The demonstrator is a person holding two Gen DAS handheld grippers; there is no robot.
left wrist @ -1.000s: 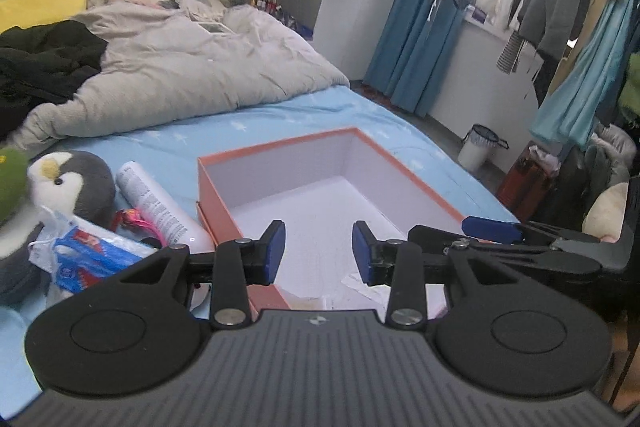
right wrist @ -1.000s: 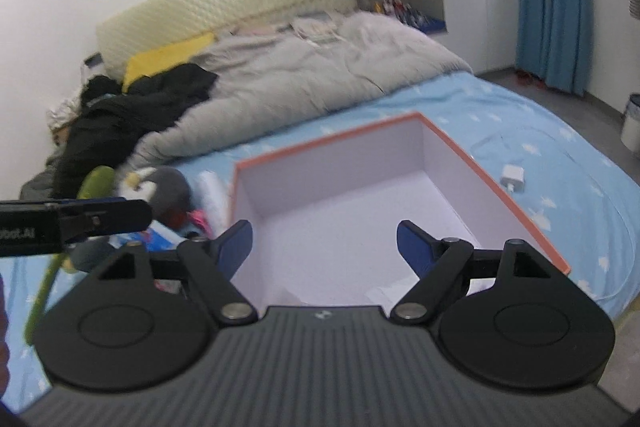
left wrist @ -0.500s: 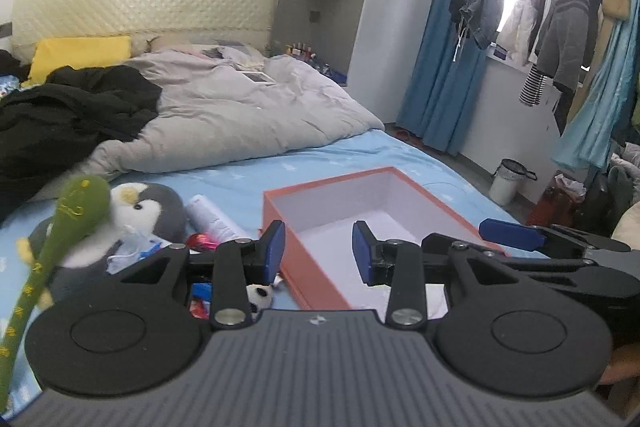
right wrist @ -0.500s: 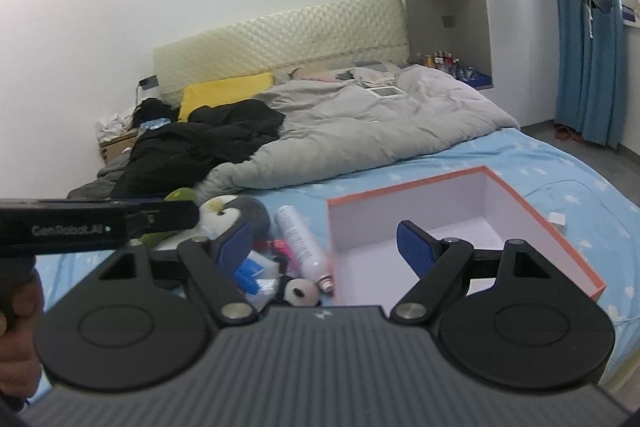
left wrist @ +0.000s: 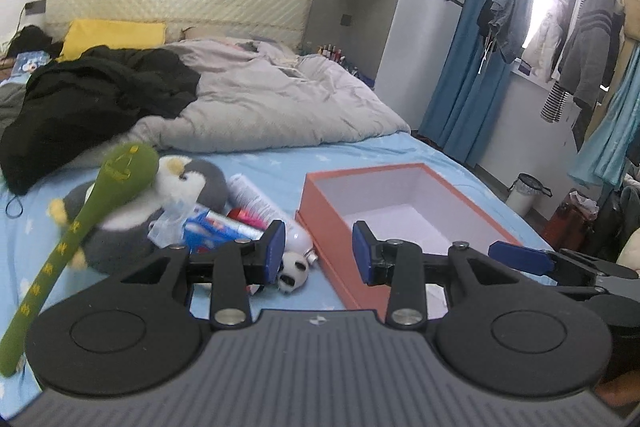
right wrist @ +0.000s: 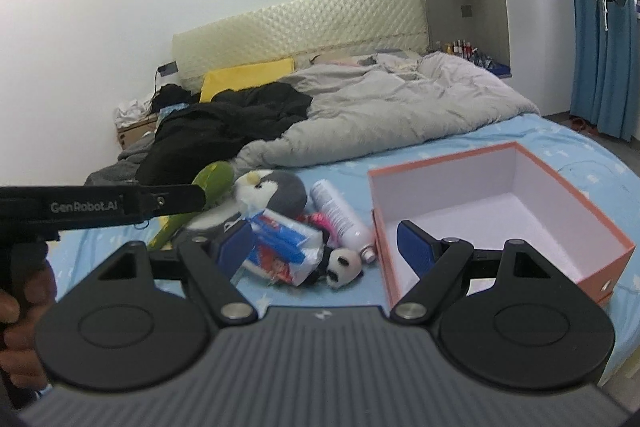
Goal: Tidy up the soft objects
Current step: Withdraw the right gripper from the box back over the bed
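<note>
- Left gripper (left wrist: 319, 247): fingers partly spread, pinching nothing.
- Right gripper (right wrist: 325, 245): fingers spread wide, bare.
- Penguin plush (left wrist: 176, 195), green plush (left wrist: 100, 203) and small panda (left wrist: 294, 267) lie on the bed (left wrist: 360, 155), left of the orange box (left wrist: 400, 203).

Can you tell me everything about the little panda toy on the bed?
The little panda toy is a small plush, white with black ears, black eye patches and dark limbs. It looks soft and fuzzy. It lies on the blue bed sheet, at the near edge of the toy pile, just left of the orange box. The white spray can ends right beside it. No gripper touches it.
</note>
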